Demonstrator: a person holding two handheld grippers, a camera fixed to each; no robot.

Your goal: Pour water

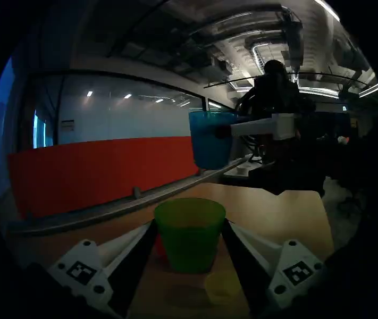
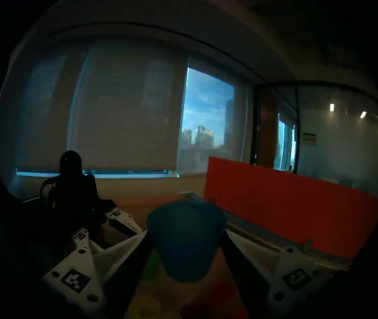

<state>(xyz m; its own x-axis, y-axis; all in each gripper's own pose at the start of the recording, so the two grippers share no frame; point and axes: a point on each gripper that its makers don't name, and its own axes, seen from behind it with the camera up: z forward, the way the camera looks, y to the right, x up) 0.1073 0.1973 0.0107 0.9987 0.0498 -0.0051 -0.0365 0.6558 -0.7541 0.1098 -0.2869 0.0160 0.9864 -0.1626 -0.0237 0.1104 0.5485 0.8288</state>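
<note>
My left gripper [image 1: 189, 226] is shut on a green plastic cup [image 1: 190, 239], upright just over the wooden table [image 1: 274, 207]. Higher up and farther off, a blue cup [image 1: 209, 139] hangs upright in the right gripper [image 1: 218, 132], whose white finger [image 1: 258, 127] reaches in from the right. In the right gripper view, that blue cup [image 2: 187, 244] sits between the fingers of my right gripper [image 2: 186, 236], which is shut on it. The left gripper [image 2: 115, 219] lies lower left of it, under a dark hand. A green patch [image 2: 151, 266] below the blue cup may be the green cup.
A small yellow disc [image 1: 221, 287] and a red object [image 1: 159, 247] lie on the table by the green cup. An orange partition [image 1: 98, 170] with a metal rail runs along the table's far side. A person's dark figure [image 1: 279, 106] stands behind the right gripper. Windows [image 2: 204, 122] lie beyond.
</note>
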